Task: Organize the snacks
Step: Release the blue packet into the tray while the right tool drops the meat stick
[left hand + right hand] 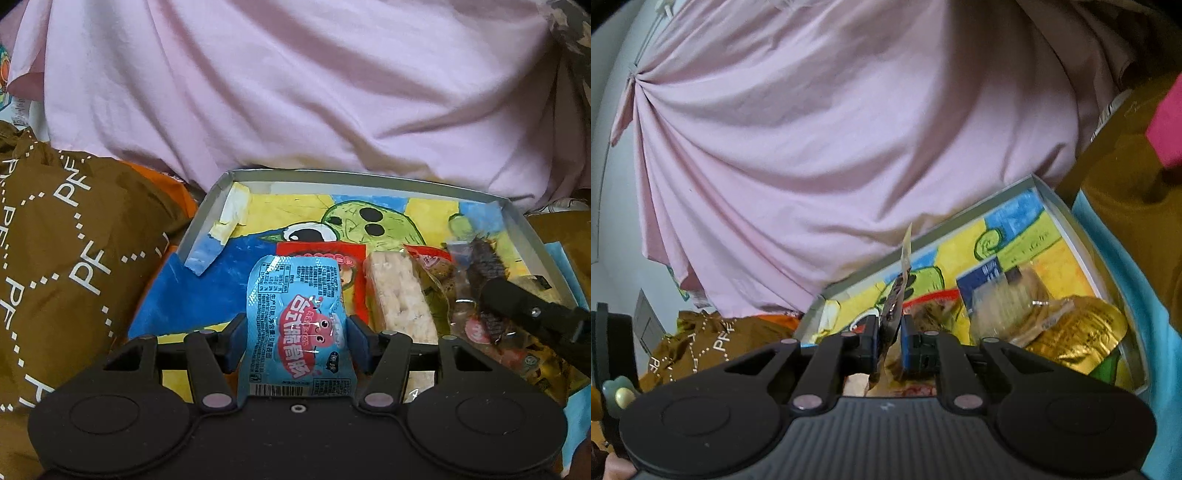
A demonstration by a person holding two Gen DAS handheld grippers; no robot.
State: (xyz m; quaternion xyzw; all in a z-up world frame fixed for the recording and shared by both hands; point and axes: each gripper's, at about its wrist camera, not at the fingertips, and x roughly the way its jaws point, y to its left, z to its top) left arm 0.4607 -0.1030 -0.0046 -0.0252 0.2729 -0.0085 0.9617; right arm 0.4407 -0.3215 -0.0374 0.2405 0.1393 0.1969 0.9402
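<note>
My left gripper [295, 332] is shut on a light blue sausage packet [297, 310] and holds it over the near part of a shallow box [207, 206] with a painted cartoon floor. In the box lie a red packet [351, 258], a pale rice cracker bar [399, 295] and clear-wrapped snacks [476, 295]. My right gripper [890, 332] is shut on a thin dark snack packet [897, 295] held edge-on above the same box [1067, 221]. It shows as a black arm at the right in the left wrist view [532, 314]. A gold packet [1078, 332] and a blue-labelled packet [986, 288] lie in the box.
A brown bag printed "PF" [66, 240] lies left of the box. Pink cloth [295, 92] hangs behind it. A brown surface [1137, 206] and a magenta object [1167, 125] are to the right. A light blue sheet [1145, 302] lies under the box.
</note>
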